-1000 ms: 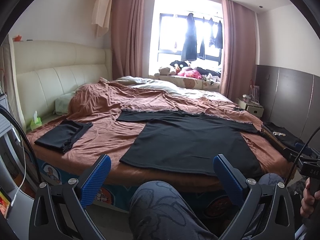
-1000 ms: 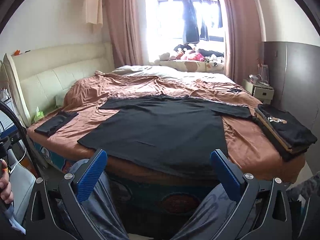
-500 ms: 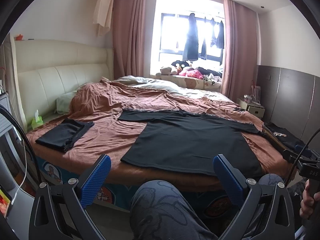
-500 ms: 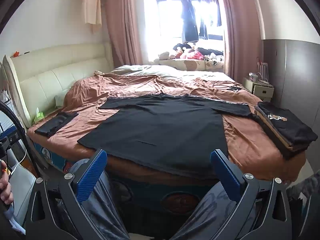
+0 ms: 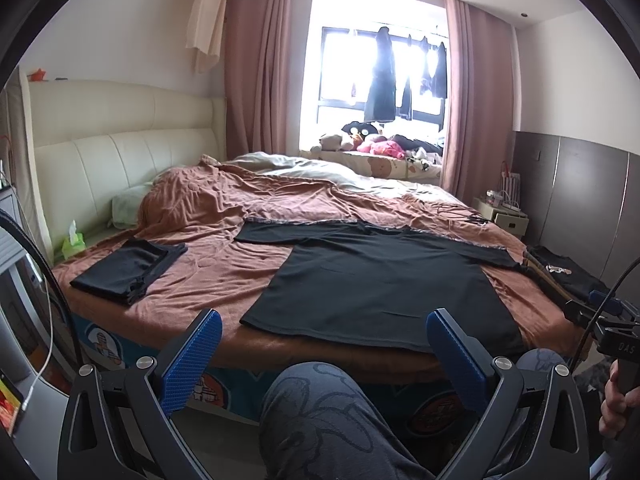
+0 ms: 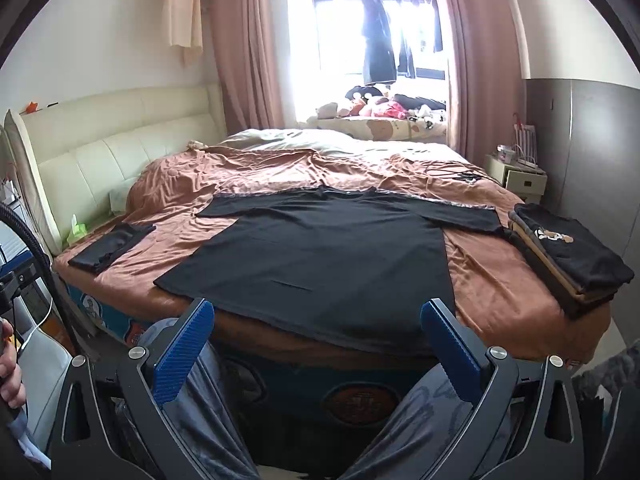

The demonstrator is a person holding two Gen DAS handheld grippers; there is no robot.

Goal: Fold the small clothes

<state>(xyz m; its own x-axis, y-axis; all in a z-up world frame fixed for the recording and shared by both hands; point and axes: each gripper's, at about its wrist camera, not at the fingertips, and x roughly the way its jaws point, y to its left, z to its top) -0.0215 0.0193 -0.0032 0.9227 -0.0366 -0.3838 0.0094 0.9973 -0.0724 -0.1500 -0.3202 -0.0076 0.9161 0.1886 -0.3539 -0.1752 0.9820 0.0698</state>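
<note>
A black T-shirt [image 5: 380, 280] lies spread flat on the brown bedspread [image 5: 224, 264], hem toward me, sleeves out to both sides; it also shows in the right wrist view [image 6: 320, 256]. My left gripper [image 5: 324, 328] is open and empty, held short of the bed edge above the person's knee [image 5: 320, 412]. My right gripper [image 6: 316, 320] is open and empty, in front of the shirt's hem. A folded black garment [image 5: 128, 264] lies at the bed's left edge, also seen in the right wrist view [image 6: 108, 246].
A stack of folded clothes [image 6: 568, 252] with a printed black shirt on top sits at the bed's right edge. A green tissue pack [image 5: 73, 240] lies by the cream headboard [image 5: 100, 168]. A nightstand [image 6: 520, 178] stands at the right wall.
Both grippers have tilted up slightly, so the bed sits a little lower in view. The shirt and the folded clothes have not moved.
</note>
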